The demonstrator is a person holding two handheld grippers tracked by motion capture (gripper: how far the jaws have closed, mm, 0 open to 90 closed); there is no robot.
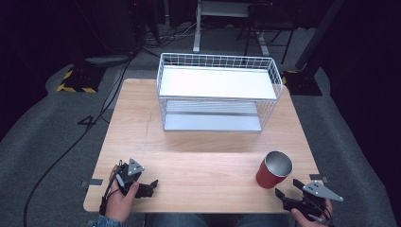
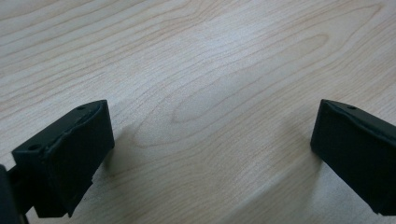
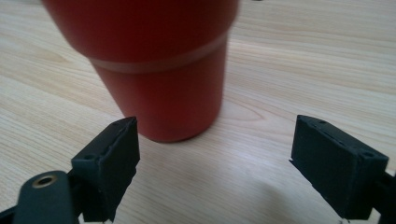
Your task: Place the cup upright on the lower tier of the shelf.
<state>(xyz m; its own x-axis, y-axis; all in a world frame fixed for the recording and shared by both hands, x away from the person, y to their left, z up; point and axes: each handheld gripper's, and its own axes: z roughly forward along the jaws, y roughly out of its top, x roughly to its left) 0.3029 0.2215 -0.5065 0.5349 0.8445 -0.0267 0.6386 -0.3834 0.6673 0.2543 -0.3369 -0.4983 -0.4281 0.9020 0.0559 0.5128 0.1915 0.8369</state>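
A red metal cup [image 1: 274,171] with a shiny inside stands upright near the table's front right corner. My right gripper [image 1: 288,188] sits just in front of it at the table edge, open. In the right gripper view the cup [image 3: 159,70] rises close ahead of the right gripper [image 3: 215,158], nearer the left jaw, and neither jaw touches it. My left gripper [image 1: 150,187] rests at the front left of the table, held by a hand. In its own view the left gripper [image 2: 210,149] is open over bare wood with nothing between the jaws.
A white wire rack [image 1: 217,90] with two shelves stands at the back of the wooden table [image 1: 198,156]. Grey carpet, cables and stand legs surround the table. Bare wood lies between the rack and the grippers.
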